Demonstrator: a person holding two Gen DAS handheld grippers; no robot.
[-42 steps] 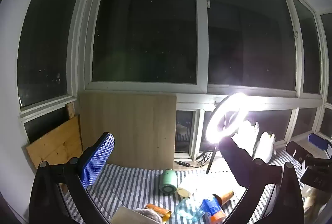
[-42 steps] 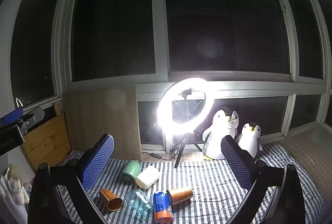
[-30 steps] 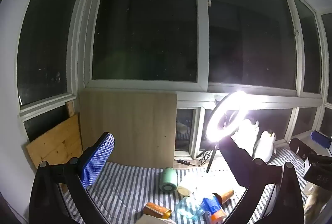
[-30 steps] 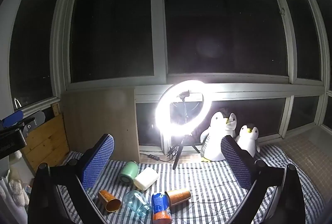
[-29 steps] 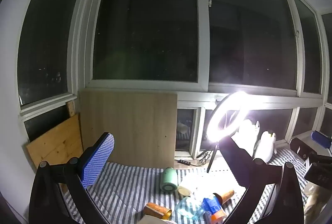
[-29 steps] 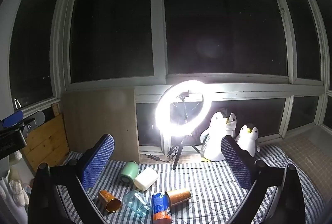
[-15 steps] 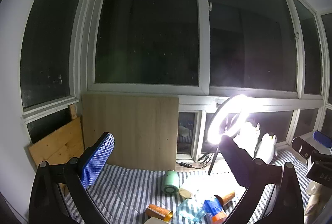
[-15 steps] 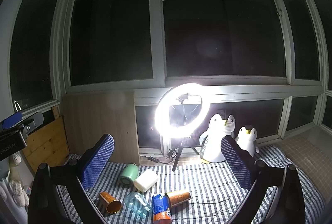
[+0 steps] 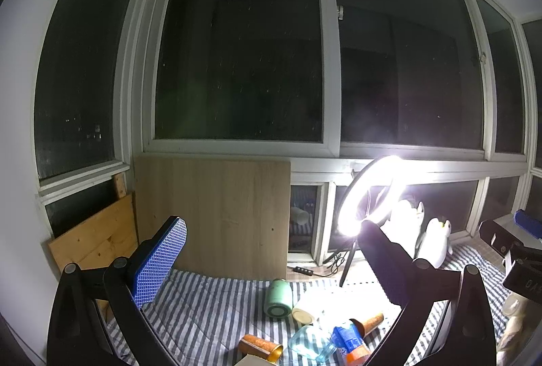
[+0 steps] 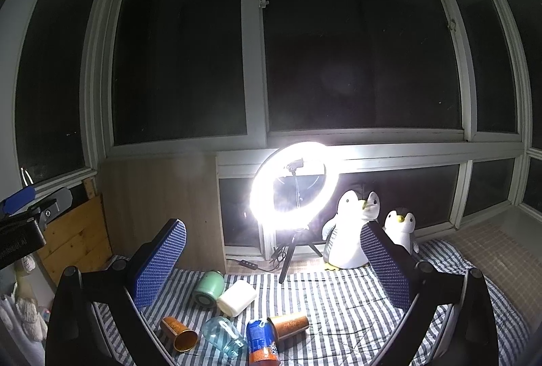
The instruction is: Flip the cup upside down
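Several cups lie on their sides on the striped cloth: a green cup, a white cup, two orange cups and a clear glass cup. The same cluster shows in the left wrist view, with the green cup and an orange cup. My left gripper is open, held high above and short of the cups. My right gripper is open, also raised above them. Neither holds anything.
A blue and orange can lies among the cups. A bright ring light on a tripod and two plush penguins stand at the back. Wooden boards lean against the windows at left.
Both grippers have drifted slightly; the cups sit a little lower and further in both views. Nothing was grasped or moved.
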